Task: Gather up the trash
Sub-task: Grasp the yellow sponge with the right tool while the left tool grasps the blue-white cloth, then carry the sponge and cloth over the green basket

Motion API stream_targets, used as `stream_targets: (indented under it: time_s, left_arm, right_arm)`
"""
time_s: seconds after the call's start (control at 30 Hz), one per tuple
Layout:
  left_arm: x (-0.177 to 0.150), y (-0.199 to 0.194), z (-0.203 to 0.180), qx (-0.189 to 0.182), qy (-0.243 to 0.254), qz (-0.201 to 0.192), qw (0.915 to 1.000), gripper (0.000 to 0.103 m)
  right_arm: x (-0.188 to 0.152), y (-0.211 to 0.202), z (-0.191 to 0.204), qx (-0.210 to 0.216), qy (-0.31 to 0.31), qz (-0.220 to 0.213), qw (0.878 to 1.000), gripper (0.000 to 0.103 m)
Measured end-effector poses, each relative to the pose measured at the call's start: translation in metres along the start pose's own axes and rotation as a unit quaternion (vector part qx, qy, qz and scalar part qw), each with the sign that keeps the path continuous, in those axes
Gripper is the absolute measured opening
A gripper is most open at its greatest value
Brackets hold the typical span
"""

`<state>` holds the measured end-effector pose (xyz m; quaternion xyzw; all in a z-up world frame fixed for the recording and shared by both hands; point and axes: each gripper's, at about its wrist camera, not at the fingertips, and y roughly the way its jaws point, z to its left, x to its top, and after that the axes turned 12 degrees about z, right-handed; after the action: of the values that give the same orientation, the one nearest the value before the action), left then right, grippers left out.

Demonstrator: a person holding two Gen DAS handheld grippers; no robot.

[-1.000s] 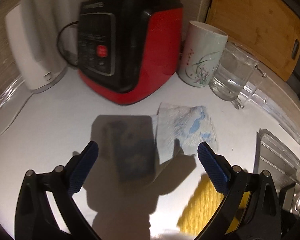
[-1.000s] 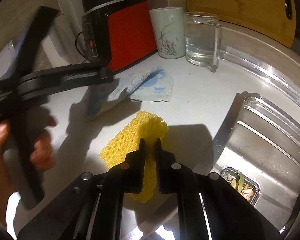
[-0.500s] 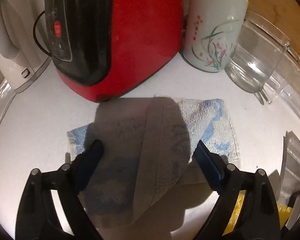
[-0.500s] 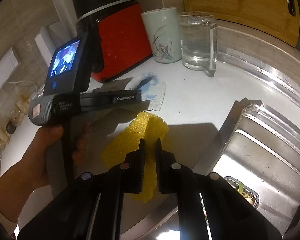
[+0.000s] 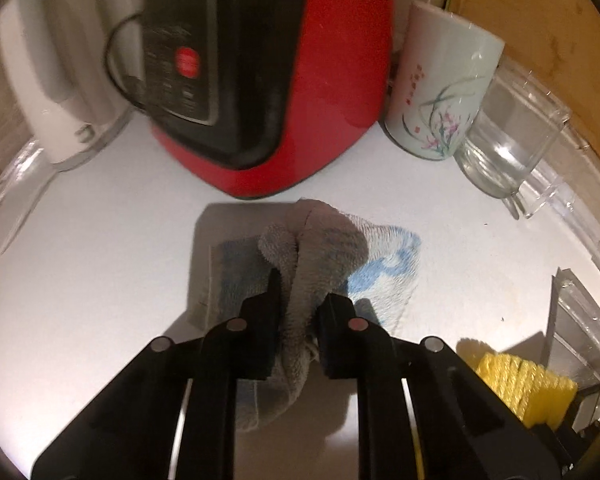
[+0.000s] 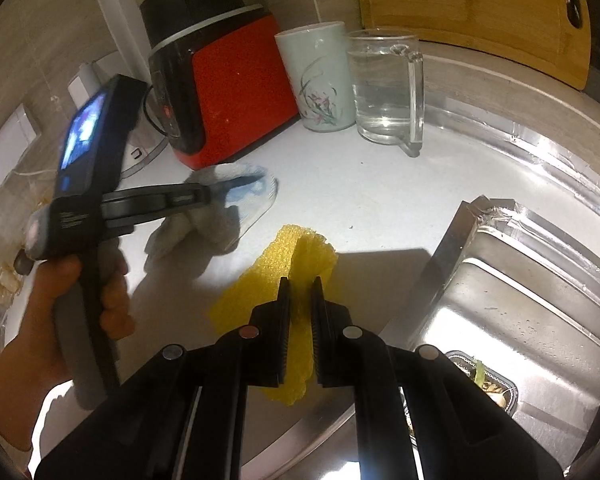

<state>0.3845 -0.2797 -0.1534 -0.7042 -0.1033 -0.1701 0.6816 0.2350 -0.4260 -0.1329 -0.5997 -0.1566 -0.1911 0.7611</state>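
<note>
Cloth (image 5: 300,264) pinched; blender (image 5: 272,80), cup (image 5: 440,84) close behind.

no readable text, red characters on the floral cup (image 5: 440,88) too small to make out

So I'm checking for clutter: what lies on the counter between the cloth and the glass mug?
Nothing: the left wrist view shows bare white counter between the cloth and the glass mug.

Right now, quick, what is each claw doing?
Left claw: shut on the blue-and-white cloth.
Right claw: shut on the yellow sponge.
</note>
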Motion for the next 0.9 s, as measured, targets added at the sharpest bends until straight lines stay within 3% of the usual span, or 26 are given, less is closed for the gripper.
stream_targets:
  time_s: [0.3,0.47,0.9]
  left_arm:
    - [-0.055,-0.082,0.024,0.004,-0.003,-0.039,0.9992,0.016]
    - [-0.108,-0.128,0.042,0.000,0.000,-0.048,0.9988,0.016]
    - [-0.277,-0.216,0.087,-0.035,0.039,-0.035,0.9980,0.016]
  right_arm:
    - [-0.027,-0.031,0.031,-0.003,-0.015,-0.015,1.000,0.011]
    - [-0.060,-0.061,0.054,-0.004,-0.014,-0.028,1.000,0.011]
    - [-0.197,-0.141,0.152,-0.014,0.002,-0.037,0.999,0.011]
